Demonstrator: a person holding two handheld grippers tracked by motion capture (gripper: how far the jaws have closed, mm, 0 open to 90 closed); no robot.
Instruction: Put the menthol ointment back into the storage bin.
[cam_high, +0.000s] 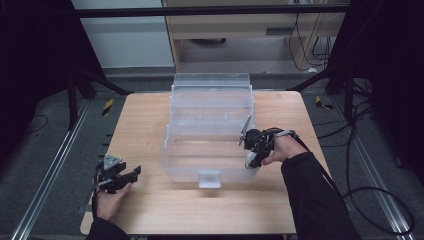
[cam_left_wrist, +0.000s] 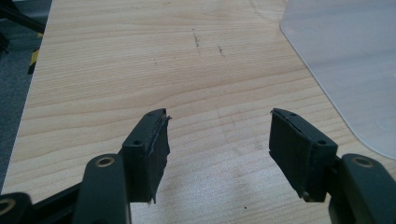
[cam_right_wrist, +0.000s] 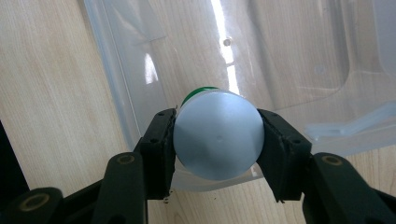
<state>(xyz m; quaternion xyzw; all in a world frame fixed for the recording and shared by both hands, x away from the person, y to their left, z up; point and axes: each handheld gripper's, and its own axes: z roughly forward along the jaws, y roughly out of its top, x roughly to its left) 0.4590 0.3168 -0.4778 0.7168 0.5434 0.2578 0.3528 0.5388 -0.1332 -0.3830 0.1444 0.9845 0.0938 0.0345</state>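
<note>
A clear plastic storage box (cam_high: 210, 130) with its lid raised at the back stands in the middle of the wooden table (cam_high: 150, 205). My right gripper (cam_high: 252, 150) hangs over the box's right wall, shut on a white round container (cam_right_wrist: 218, 134) with a green end (cam_right_wrist: 194, 94); both pads press its sides above the box's rim (cam_right_wrist: 119, 70). My left gripper (cam_high: 131, 175) rests low at the table's left front, open, with bare wood between its jaws (cam_left_wrist: 219, 135). A corner of the clear box (cam_left_wrist: 345, 65) lies to its right.
A small clear latch (cam_high: 209, 178) juts from the box's front wall. Beyond the table are grey floor, black frame legs (cam_high: 75, 95) and trailing cables (cam_high: 360, 195). A wooden cabinet (cam_high: 240, 30) stands at the back.
</note>
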